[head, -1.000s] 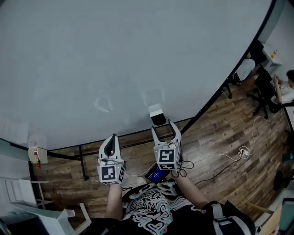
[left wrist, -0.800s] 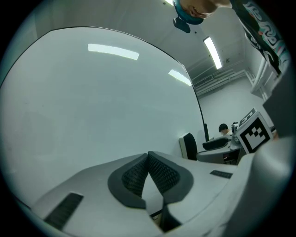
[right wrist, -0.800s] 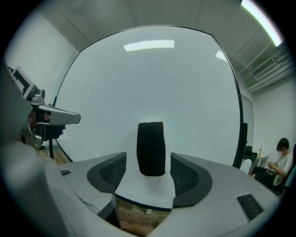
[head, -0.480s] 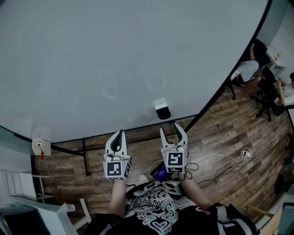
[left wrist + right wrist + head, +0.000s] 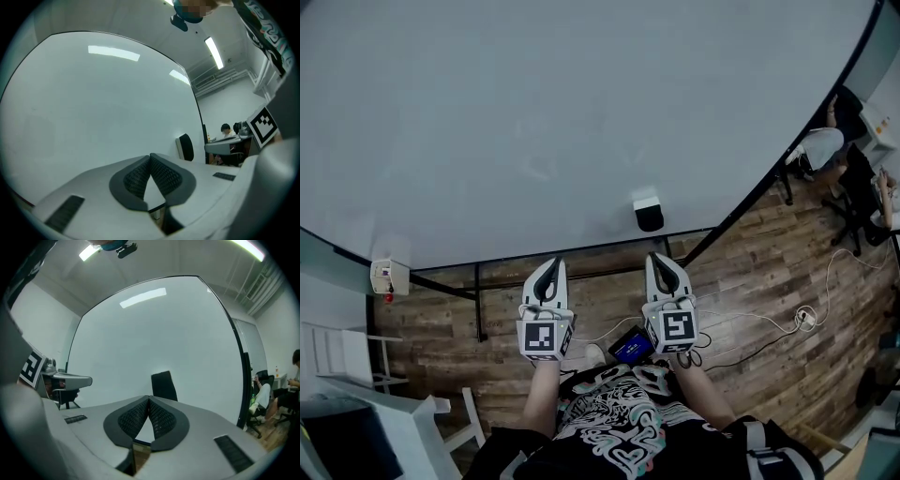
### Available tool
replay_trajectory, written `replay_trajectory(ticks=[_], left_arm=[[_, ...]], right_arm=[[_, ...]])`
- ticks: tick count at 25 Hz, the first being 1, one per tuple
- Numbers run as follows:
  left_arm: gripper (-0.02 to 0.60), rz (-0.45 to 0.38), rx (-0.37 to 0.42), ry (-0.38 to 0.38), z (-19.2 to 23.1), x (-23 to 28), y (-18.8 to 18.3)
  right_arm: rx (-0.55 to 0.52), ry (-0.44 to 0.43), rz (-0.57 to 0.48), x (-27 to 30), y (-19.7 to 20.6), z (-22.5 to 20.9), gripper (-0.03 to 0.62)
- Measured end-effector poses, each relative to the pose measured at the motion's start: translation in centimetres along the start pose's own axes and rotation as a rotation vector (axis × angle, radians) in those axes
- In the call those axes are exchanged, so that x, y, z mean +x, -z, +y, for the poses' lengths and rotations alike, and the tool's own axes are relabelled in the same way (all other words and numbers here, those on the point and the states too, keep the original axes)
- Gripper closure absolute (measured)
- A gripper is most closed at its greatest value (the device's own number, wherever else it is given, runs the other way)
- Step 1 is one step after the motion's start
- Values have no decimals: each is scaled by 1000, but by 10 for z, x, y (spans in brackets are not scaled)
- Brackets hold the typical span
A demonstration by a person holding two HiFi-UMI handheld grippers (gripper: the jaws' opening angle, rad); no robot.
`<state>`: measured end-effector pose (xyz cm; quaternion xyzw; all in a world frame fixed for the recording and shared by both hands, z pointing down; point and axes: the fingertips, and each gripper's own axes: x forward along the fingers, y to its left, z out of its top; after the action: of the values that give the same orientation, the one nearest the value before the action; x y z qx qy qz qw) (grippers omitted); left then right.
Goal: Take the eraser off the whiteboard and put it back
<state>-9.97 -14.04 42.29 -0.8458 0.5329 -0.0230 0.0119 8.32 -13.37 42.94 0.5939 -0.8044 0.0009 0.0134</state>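
The black-and-white eraser [image 5: 648, 214] sticks to the whiteboard [image 5: 534, 112] near its lower edge; it also shows as the eraser [image 5: 186, 147] in the left gripper view and the eraser [image 5: 163, 386] in the right gripper view. My right gripper [image 5: 664, 262] sits a short way back from the eraser, apart from it. Its jaws have just been closing and are now shut with nothing between them, as seen at the right gripper [image 5: 149, 399]. My left gripper [image 5: 547, 267] hangs beside it to the left, shut and empty, also seen as the left gripper [image 5: 150, 157].
The whiteboard's black frame and stand legs [image 5: 478, 300] rise from a wooden floor. Cables and a power strip [image 5: 806, 317] lie at the right. People sit at desks [image 5: 825, 150] at the far right. A small box [image 5: 384, 277] hangs at the left.
The right gripper's jaws went from wide open to shut, empty. Both grippers have drawn back from the board, and the eraser stays stuck on it.
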Motion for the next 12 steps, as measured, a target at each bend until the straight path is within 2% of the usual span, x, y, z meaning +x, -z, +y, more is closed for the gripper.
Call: replay_trajectory(ticks=[7, 12], left_arm=[[558, 15, -2, -2, 3, 0, 4], [559, 23, -2, 3, 4, 3, 5]], right_arm=[[91, -90, 48, 4, 15, 13, 560], [93, -99, 71, 8, 19, 11, 562]])
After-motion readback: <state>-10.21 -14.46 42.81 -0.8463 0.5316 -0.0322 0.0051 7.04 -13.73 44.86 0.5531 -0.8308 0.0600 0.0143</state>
